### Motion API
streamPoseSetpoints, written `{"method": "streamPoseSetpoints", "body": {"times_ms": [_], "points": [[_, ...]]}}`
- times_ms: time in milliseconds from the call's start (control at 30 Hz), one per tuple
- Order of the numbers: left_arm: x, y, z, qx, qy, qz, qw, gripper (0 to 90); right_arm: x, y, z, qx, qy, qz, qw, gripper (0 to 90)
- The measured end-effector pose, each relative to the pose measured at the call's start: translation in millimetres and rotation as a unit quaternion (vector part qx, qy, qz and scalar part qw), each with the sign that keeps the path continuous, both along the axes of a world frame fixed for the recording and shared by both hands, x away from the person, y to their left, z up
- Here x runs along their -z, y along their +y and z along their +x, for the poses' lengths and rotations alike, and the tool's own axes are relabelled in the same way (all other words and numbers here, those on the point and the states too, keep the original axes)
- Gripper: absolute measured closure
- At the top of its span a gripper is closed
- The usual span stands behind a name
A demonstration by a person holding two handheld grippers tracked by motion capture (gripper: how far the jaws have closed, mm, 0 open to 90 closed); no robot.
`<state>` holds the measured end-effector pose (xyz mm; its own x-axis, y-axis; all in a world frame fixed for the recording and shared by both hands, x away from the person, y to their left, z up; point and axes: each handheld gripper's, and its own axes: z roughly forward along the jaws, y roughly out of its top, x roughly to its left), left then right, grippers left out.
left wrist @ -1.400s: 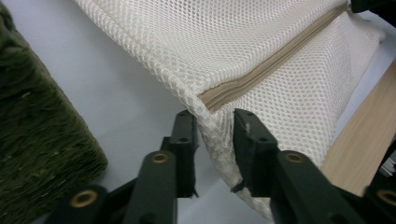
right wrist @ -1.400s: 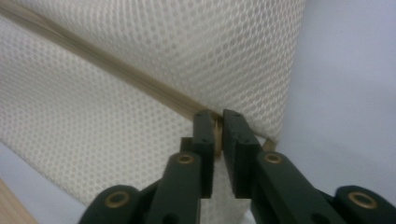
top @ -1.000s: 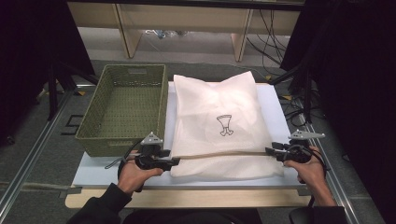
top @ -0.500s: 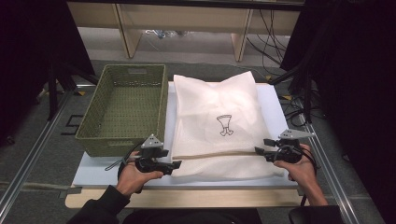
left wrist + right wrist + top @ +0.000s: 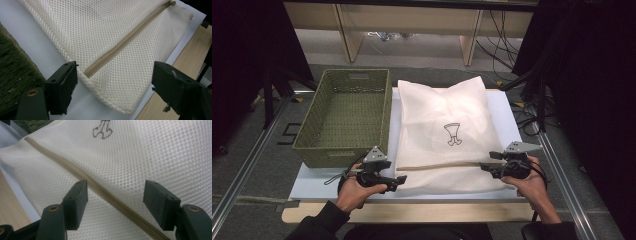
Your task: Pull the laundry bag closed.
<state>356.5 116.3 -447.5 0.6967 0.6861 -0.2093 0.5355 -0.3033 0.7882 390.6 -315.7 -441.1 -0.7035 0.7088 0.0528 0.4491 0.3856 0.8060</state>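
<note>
both grippers (image 5: 402, 178) (image 5: 482, 166) have just been opening, jaws wide over mesh bag (image 5: 442, 125).

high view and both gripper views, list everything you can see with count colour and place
mesh bag: one, cream, flat on the white board, right of the basket
zipper: one, tan, runs across the bag near its near edge
printed mark: one, dark outline, middle of the bag
basket: one, olive green, woven, on the table left of the bag
white board: one, white, under the bag
cables: several, black, on the floor behind the table
left gripper: one, black, at the bag's near left corner, jaws open
right gripper: one, black, at the bag's near right edge, jaws open
</note>
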Motion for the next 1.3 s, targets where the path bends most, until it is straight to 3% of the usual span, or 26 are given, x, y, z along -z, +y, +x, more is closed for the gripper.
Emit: {"method": "streamPoseSetpoints", "body": {"times_ms": [400,633,733,800,933,1100,1233,1300], "points": [[3.5,0.6,-8.9,-0.001,-0.012,0.021,0.9997,18.8,6.8,13.4,-13.8,-0.022,0.009,-0.014,0.9996,34.8],[6.8,3.8,-17.9,-0.004,-0.011,0.035,0.9993,16.2,10.8,20.6,-27.9,-0.048,0.008,-0.025,0.9985,33.7],[8.0,3.4,-21.4,-0.002,-0.013,0.032,0.9994,16.2,12.1,21.6,-31.2,-0.061,0.005,-0.028,0.9977,33.2],[7.4,4.0,-26.3,0.002,-0.015,0.040,0.9991,16.2,12.5,21.8,-34.0,-0.059,0.006,-0.030,0.9977,32.8],[6.1,2.9,-31.3,-0.002,-0.019,0.021,0.9996,16.6,14.2,20.9,-39.9,-0.058,0.008,-0.034,0.9977,32.5],[9.2,2.9,-33.0,0.010,-0.024,0.047,0.9986,18.9,14.9,14.6,-49.0,-0.050,0.005,-0.033,0.9982,32.2],[9.8,2.4,-32.3,0.008,-0.024,0.048,0.9985,18.9,16.5,7.7,-51.4,-0.047,-0.001,-0.037,0.9982,32.2],[9.7,1.9,-32.1,0.010,-0.025,0.047,0.9986,18.9,16.9,6.7,-52.0,-0.037,0.010,-0.032,0.9987,32.2]]}}
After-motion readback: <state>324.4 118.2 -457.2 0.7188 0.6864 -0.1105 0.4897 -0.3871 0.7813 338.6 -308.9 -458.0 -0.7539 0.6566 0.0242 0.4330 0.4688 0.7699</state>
